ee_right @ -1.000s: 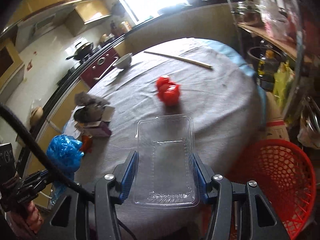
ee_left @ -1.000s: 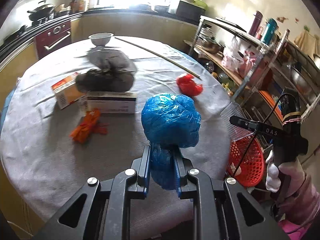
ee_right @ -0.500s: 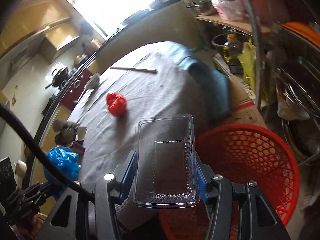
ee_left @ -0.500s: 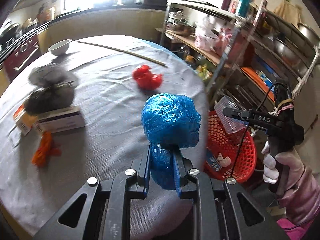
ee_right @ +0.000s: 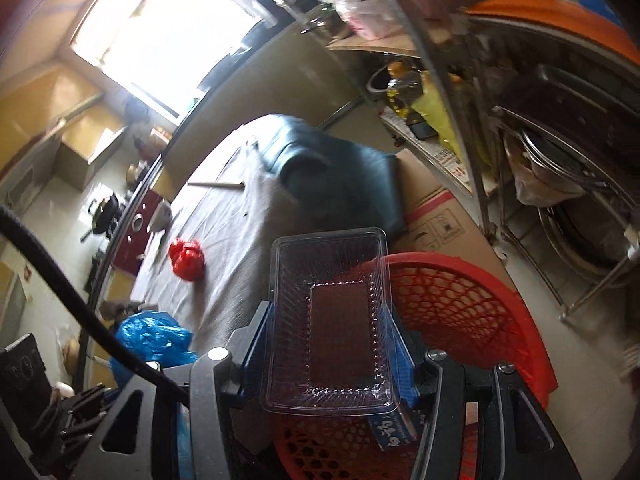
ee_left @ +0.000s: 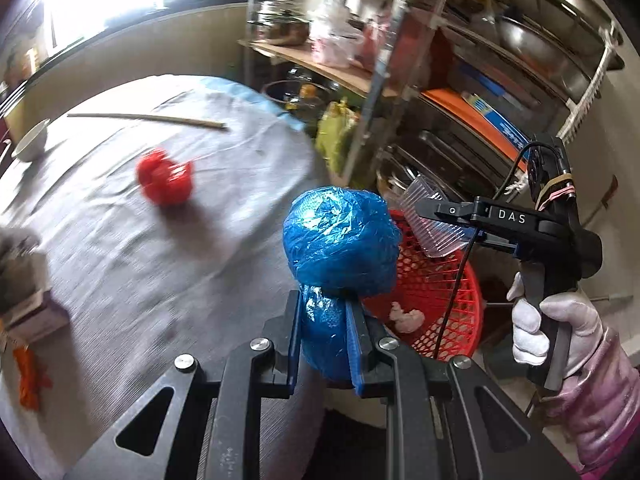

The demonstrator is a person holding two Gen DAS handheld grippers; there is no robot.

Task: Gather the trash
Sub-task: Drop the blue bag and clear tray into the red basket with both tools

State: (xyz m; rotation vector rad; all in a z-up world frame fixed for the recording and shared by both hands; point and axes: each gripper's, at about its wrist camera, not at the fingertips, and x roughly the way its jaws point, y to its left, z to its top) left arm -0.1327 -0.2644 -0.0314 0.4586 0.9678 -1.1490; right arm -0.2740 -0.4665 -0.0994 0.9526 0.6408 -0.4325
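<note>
My left gripper (ee_left: 326,308) is shut on the neck of a crumpled blue plastic bag (ee_left: 340,236), held above the table's edge beside the red mesh basket (ee_left: 436,292). In the right wrist view my right gripper (ee_right: 328,312) is shut on a clear plastic food tray (ee_right: 340,352), both pads pressing its long sides, and the tray hangs over the red basket (ee_right: 452,304). The basket holds a white scrap (ee_left: 406,316) and a small blue packet (ee_right: 394,428). A red crumpled bag (ee_left: 166,178) lies on the grey table (ee_left: 120,260).
A metal rack (ee_left: 400,80) full of pots and bags stands just behind the basket, with a cardboard box (ee_right: 436,216) at its foot. On the table lie a long stick (ee_left: 148,119), a white bowl (ee_left: 30,142), a small carton (ee_left: 32,312) and an orange scrap (ee_left: 30,376).
Both grippers have swung right, off the table toward the red basket, each keeping its load. The clear tray now hangs over the basket, and the blue bag has reached the table's edge.
</note>
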